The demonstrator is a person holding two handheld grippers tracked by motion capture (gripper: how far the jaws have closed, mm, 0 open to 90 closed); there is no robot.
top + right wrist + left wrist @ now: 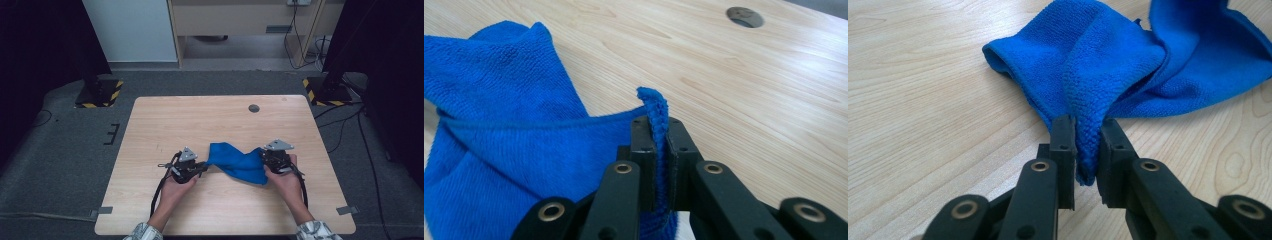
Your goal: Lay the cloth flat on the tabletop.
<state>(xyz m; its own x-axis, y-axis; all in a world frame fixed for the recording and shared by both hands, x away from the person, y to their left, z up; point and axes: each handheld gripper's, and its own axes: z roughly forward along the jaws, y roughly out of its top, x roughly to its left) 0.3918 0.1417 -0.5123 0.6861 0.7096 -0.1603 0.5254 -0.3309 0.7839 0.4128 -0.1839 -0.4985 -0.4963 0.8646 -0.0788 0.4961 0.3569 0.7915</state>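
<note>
A blue microfibre cloth (237, 161) lies bunched on the wooden table (165, 120) between my two grippers. My left gripper (202, 167) is shut on the cloth's left corner; in the left gripper view (1087, 145) a folded edge of the cloth (1098, 65) is pinched between the black jaws. My right gripper (263, 159) is shut on the cloth's right edge; in the right gripper view (658, 137) a thin ridge of the cloth (499, 115) sticks up between the pressed jaws. A hand holds each gripper near the table's front.
A round grey cable port (254, 108) sits in the table's far right part, also the port (744, 16) in the right gripper view. Two black stands with yellow-black striped bases (97, 95) (325, 92) flank the table's far corners. Cables run on the floor at right.
</note>
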